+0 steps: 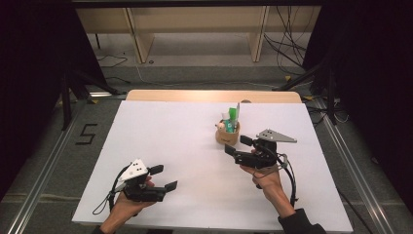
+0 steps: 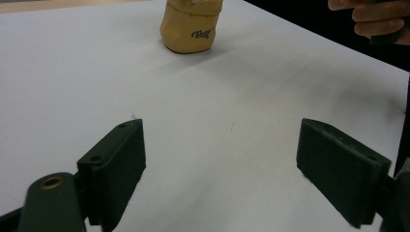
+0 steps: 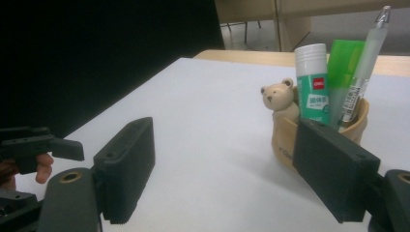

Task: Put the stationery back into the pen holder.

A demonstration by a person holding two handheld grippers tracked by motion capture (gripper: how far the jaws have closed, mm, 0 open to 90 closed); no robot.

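White bench (image 1: 185,161) surface is noted bare apart from one tan holder cup (image 1: 227,135), standing upright toward the far right and packed with a glue stick (image 3: 312,82), a green marker (image 3: 344,72) and a pen (image 3: 365,63). The right claw (image 1: 237,145) is found just beside the cup on its near side, jaws released and wide, nothing between them; the cup lies slightly ahead and to one side. The left claw (image 1: 163,177) is held well apart at the near left, likewise released and empty. The right hand is judged nearer.
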